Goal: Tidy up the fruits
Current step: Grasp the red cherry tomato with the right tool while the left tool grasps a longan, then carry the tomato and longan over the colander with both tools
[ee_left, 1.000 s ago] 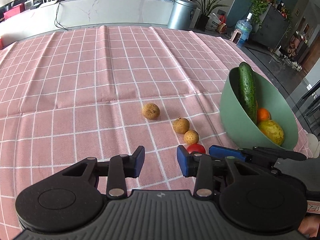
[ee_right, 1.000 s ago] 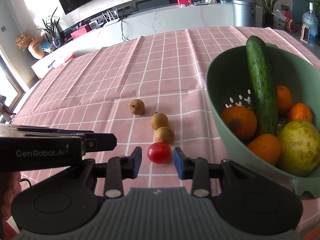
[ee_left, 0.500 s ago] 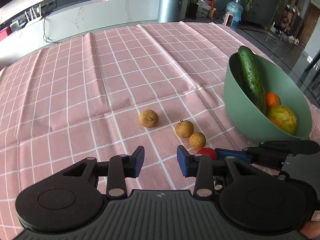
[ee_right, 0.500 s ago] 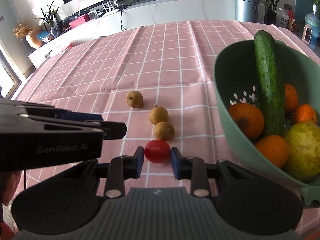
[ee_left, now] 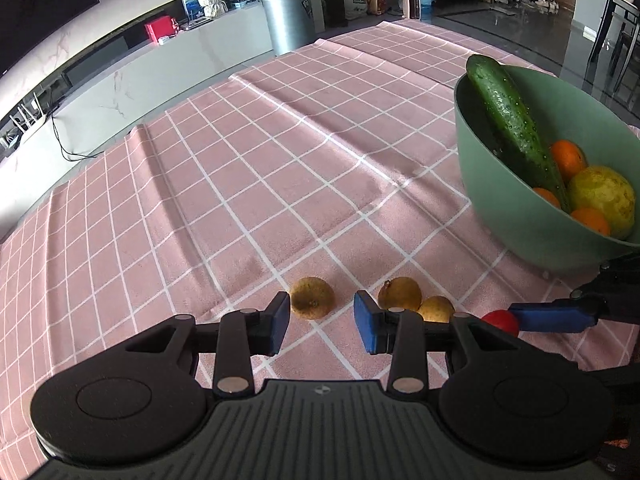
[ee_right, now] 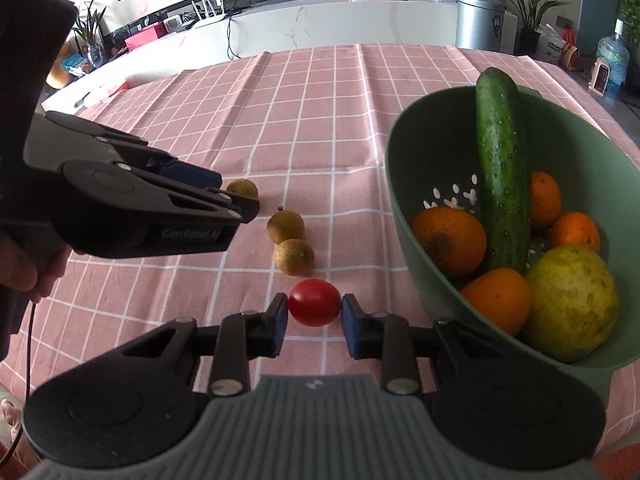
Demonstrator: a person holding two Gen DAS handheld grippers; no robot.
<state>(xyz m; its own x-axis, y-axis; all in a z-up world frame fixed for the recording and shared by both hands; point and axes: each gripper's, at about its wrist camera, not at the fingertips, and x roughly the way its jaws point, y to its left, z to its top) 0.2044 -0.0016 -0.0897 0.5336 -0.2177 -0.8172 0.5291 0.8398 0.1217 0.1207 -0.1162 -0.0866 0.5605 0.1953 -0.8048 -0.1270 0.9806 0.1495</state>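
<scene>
A red cherry tomato sits between the pads of my right gripper, which is shut on it at the tablecloth; it also shows in the left wrist view. Three brown longans lie on the pink checked cloth: one just ahead of my open left gripper, two more to its right. In the right wrist view they lie in a row. A green bowl holds a cucumber, several oranges and a yellow-green fruit.
The bowl stands at the right edge of the table. The left gripper's body reaches in from the left in the right wrist view. A counter and a metal bin stand beyond the table's far edge.
My right gripper has closed onto the cherry tomato. My left gripper has moved forward and left until the leftmost longan sits just ahead of its open jaws.
</scene>
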